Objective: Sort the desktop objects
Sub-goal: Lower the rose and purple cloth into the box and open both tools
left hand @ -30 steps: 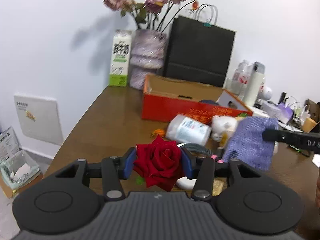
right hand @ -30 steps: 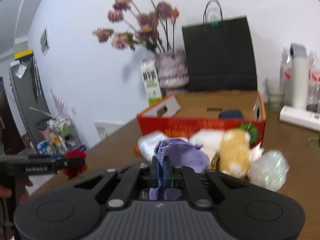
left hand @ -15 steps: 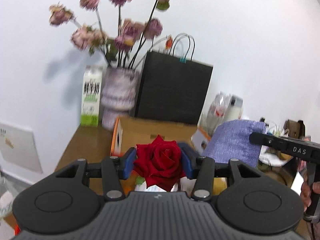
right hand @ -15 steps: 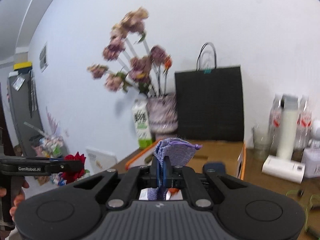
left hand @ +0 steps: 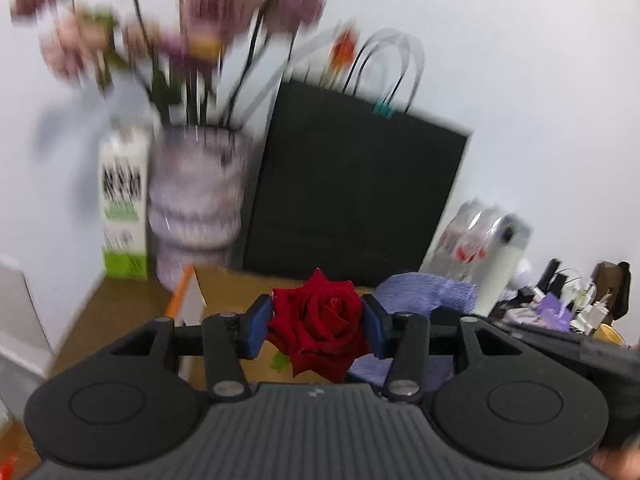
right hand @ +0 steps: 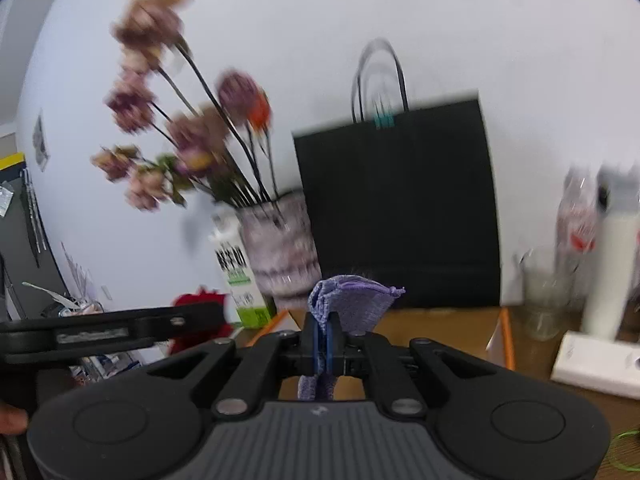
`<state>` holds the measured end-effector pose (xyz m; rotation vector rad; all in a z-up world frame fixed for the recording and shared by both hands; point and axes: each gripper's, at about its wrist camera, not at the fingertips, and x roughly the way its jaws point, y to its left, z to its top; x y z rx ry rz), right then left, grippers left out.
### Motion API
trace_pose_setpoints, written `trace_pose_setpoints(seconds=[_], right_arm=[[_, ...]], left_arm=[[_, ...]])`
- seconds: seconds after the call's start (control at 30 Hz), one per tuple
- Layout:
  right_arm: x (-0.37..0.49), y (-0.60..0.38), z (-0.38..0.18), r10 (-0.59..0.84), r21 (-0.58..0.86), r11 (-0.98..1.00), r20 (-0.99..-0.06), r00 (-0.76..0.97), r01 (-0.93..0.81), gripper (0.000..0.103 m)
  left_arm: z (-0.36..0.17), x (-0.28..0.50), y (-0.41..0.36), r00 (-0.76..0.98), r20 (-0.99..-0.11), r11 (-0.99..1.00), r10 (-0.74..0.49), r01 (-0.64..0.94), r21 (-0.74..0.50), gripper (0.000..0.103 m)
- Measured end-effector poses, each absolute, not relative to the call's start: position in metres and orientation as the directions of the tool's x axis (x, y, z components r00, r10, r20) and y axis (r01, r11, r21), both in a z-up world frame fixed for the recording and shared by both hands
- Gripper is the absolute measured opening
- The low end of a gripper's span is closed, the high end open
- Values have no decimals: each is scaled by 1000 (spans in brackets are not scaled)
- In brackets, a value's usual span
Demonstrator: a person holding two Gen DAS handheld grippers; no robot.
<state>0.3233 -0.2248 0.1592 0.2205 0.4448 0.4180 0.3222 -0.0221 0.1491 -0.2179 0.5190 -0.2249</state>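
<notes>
My left gripper (left hand: 317, 322) is shut on a red rose (left hand: 320, 320), held in the air in front of the orange cardboard box (left hand: 188, 300). My right gripper (right hand: 323, 342) is shut on a purple knitted cloth (right hand: 352, 304), also held up; the cloth also shows in the left wrist view (left hand: 432, 294) just right of the rose. In the right wrist view the left gripper's arm (right hand: 112, 330) crosses the left side with the rose (right hand: 198, 300) behind it. The box interior (right hand: 432, 328) lies below and ahead.
A pale vase (left hand: 196, 204) of dried pink flowers, a green-white milk carton (left hand: 122, 208) and a black paper bag (left hand: 356, 196) stand by the white wall. Bottles (right hand: 612, 256), a glass (right hand: 544, 304) and a white box (right hand: 596, 364) are at the right.
Both grippers have moved forward toward the box and wall, still holding the rose and the cloth. The vase and bag look larger and blurred.
</notes>
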Motion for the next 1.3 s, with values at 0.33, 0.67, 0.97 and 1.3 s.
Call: trace_pose_setpoints(seconds=[0.33,0.67,0.97,1.3], right_arm=[[389,-209,75,333,268,939,-547,768,-216,3],[389,-213,66,262,171,965,-620,739,-199,90],[324,-224,121,294,105,954,-509,809,-281,103],[169,-269,107,350,30,921,-499,793,-388,103]], left_arm=[[60,394,-23,745,-645,973,-173,29,-227,49],[59,388,-23,755,-628,974,-186,59,-217,95],[129,325,-15,856,-449,963,-256,185,-197,103],[120,185,44,852,-405,943,-333,293,-159,103]])
